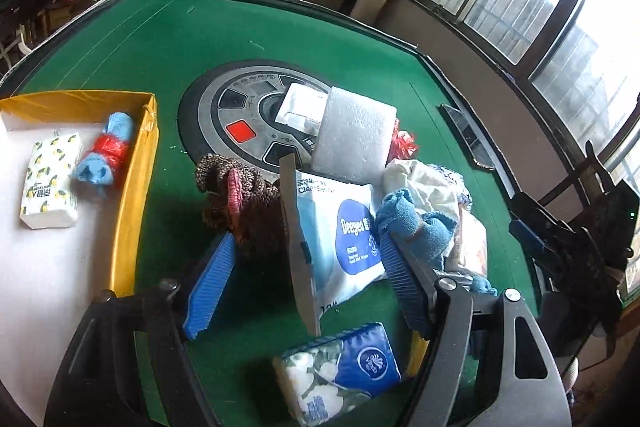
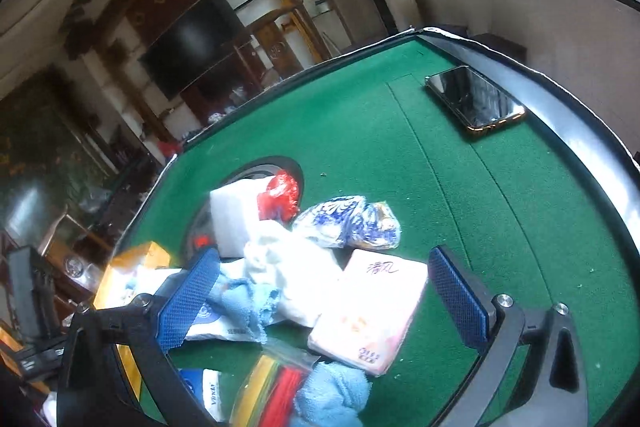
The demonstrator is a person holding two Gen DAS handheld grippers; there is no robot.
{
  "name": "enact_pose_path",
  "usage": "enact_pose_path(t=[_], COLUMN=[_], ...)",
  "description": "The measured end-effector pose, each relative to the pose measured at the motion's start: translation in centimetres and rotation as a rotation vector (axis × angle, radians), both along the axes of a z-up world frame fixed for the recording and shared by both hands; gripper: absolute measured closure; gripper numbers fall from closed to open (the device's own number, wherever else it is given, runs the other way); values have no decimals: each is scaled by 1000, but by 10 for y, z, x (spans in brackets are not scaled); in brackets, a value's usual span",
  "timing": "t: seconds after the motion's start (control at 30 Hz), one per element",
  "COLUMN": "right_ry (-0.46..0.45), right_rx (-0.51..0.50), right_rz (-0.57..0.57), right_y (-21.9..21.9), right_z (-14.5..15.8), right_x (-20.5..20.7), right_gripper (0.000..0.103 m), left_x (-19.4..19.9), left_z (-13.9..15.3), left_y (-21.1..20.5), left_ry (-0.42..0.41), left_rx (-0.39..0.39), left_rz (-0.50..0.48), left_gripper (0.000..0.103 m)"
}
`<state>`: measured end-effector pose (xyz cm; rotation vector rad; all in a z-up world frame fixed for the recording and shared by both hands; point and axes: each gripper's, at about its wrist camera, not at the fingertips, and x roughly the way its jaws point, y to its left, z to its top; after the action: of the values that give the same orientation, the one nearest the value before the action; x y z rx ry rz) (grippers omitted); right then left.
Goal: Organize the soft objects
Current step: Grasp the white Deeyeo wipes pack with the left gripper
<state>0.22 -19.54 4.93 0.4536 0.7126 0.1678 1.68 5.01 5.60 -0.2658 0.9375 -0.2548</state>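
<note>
1. Soft objects are lying in a heap on the green desk (image 1: pixel 132 39), just beside the yellow box (image 1: pixel 132 187); a lemon-print tissue pack (image 1: pixel 50 183) and a blue towel roll (image 1: pixel 106 151) bound in red are already sitting inside that box.
2. Judging by this split, sorting is partly done, and a fresh pick from the heap is the step in hand.
3. Left gripper (image 1: pixel 308 291) is hanging released over the heap, nothing pressed between its blue pads; the wet-wipes pack (image 1: pixel 340 231) and the brown knitted piece (image 1: pixel 240 203) are lying beneath it, the knit nearer the box.
4. Right gripper (image 2: pixel 324 291) is standing spread wide and empty above the pink tissue pack (image 2: pixel 372 311), on the heap's side far from the box.
5. Pink tissue pack is lying flat, its long axis running diagonally between the pads; the next move probably calls for lowering, squaring the pads across its short sides, then closing gently.
6. Wet-wipes pack is lying with its long axis pointing away from the left gripper.
</note>
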Motion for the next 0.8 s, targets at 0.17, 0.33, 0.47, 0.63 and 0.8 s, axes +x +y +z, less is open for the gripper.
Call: enact_pose_path(t=[0.17,0.33,0.47,0.63,0.8], right_ry=[-23,-23,-22,-13,2], right_rx=[-28,-34,-38,-55,-46], right_rz=[26,27,20,18,22], right_y=[6,8,9,11,11], right_z=[-2,-5,-7,-9,-12], right_x=[-7,-8,-9,-8,-5], right_gripper=[1,1,1,1,1], left_x=[-1,-8,4,16,2], left_z=[-6,5,-6,-25,-6], left_y=[-18,-32,-43,-43,-27], left_ry=[11,-44,13,56,0], left_rx=[13,28,-14,-77,-152], left_rz=[-38,-64,-102,-85,-108], left_gripper=[39,47,47,79,89])
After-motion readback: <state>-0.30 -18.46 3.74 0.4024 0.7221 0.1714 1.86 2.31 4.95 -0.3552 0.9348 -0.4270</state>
